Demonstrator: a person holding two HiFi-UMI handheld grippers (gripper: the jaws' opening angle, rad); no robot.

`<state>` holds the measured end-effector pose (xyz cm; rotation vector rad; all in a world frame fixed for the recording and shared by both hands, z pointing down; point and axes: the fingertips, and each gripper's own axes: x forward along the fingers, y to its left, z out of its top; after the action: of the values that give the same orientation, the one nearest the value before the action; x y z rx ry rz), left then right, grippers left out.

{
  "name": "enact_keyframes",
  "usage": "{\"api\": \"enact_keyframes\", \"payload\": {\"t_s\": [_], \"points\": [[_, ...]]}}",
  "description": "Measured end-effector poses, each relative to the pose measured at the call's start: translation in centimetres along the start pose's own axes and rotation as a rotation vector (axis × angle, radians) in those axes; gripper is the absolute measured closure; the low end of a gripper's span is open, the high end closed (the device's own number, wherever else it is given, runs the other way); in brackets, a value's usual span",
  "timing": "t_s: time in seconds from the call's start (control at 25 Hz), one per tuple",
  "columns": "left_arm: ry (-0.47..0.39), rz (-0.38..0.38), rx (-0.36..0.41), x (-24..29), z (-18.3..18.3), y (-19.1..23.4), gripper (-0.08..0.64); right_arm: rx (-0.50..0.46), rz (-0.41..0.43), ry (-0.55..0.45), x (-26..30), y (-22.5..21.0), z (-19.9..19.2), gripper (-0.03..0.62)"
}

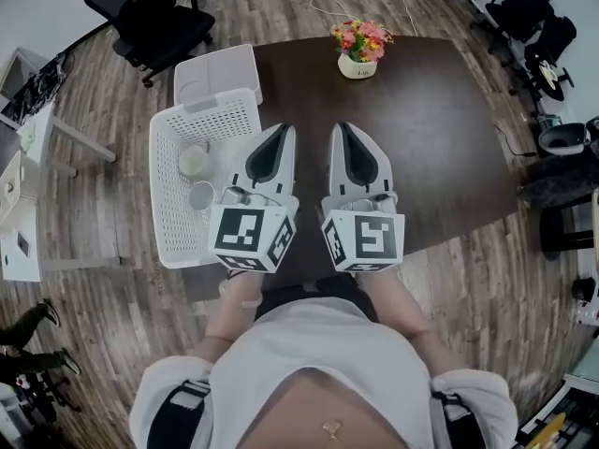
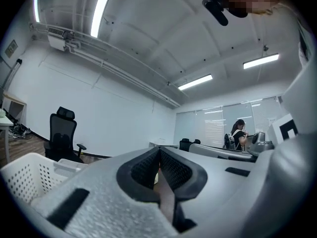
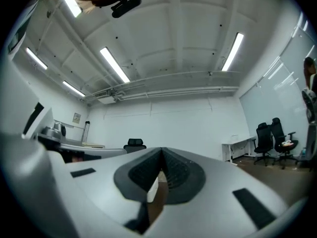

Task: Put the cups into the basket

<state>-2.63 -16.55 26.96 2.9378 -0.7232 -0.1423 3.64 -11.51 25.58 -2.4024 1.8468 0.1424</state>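
Note:
A white perforated basket stands on the left end of the dark table, and its corner shows in the left gripper view. Two cups lie inside it: a pale green one and a grey one. Both grippers are held side by side over the table's near edge, pointing level and away from me. My left gripper is just right of the basket, its jaws shut with nothing between them. My right gripper is also shut and empty.
A small white pot of flowers stands at the table's far edge. A white bin sits behind the basket. A black office chair is beyond it, and more chairs stand at the right. A person sits far off.

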Motion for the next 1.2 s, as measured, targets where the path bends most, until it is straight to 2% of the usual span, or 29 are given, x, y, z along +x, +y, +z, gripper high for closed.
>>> {"api": "enact_keyframes", "payload": {"t_s": [0.28, 0.52, 1.2], "points": [[0.021, -0.104, -0.001, 3.5, -2.2, -8.7, 0.549, 0.009, -0.113, 0.055, -4.4, -9.7, -0.2, 0.580], [0.062, -0.121, 0.016, 4.5, -3.9, -11.2, 0.549, 0.045, -0.166, 0.102, -6.6, -14.4, -2.2, 0.580], [0.075, -0.118, 0.009, 5.2, -4.4, -11.5, 0.549, 0.029, -0.134, 0.123, -6.1, -14.2, -2.7, 0.581]]}}
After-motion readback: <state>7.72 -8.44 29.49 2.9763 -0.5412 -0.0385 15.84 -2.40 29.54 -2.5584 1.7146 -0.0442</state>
